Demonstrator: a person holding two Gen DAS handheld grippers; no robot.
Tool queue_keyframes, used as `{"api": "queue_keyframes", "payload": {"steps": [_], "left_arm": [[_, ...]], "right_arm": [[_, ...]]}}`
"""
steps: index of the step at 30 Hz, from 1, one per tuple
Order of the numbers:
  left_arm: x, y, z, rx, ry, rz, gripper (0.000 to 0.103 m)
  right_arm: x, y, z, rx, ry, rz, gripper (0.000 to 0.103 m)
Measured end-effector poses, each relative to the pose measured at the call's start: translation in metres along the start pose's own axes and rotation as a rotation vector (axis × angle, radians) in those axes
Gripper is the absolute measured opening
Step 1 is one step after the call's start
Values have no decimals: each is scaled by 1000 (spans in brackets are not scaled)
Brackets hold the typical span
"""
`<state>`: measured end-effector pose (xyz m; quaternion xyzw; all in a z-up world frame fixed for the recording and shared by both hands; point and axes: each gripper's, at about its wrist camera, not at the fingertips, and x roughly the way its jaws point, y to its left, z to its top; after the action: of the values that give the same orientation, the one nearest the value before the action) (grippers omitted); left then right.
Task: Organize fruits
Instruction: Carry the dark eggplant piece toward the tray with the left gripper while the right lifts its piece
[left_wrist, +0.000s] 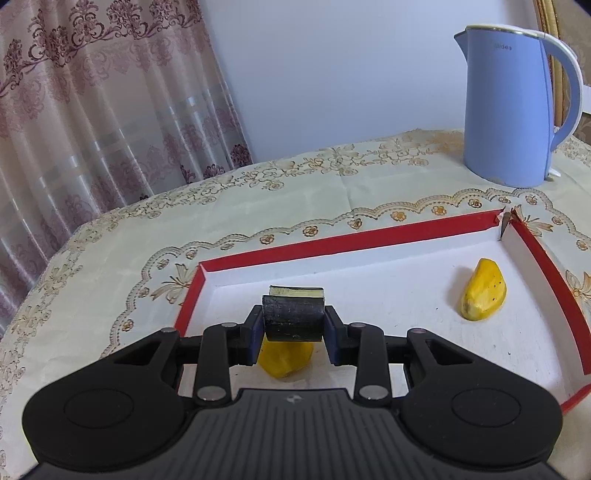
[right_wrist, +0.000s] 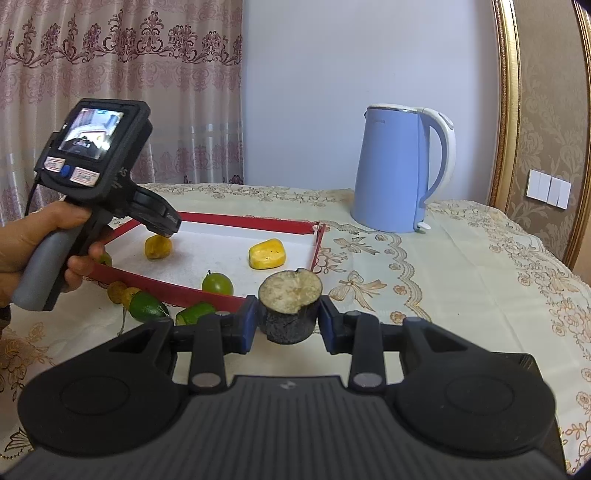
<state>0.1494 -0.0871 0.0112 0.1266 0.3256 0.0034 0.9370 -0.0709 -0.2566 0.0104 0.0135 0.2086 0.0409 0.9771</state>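
My left gripper (left_wrist: 294, 328) is shut on a dark-skinned chunk of fruit (left_wrist: 291, 312) with pale flesh. It hangs over the near left part of the red-rimmed white tray (left_wrist: 332, 242), just above a yellow fruit (left_wrist: 286, 361). A second yellow fruit (left_wrist: 482, 295) lies at the tray's right. In the right wrist view, my right gripper (right_wrist: 288, 322) is shut on a dark round chunk (right_wrist: 290, 291) with a pale cut top, in front of the tray's near right corner. A hand holds the left gripper (right_wrist: 166, 226) over the tray (right_wrist: 243, 220).
A blue kettle (right_wrist: 400, 168) stands behind the tray. Inside the tray lies a green round fruit (right_wrist: 217, 283). Green fruits (right_wrist: 147, 306) and small brown ones (right_wrist: 118, 291) lie on the tablecloth before the tray's near rim. Curtains hang behind the table.
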Motion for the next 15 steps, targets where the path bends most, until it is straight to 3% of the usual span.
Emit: {"api": "queue_keyframes", "payload": {"steps": [15], "left_arm": [[29,-21,11,20,32,-6,33]], "right_arm": [[1,-7,-1,8,4,-12,33]]}}
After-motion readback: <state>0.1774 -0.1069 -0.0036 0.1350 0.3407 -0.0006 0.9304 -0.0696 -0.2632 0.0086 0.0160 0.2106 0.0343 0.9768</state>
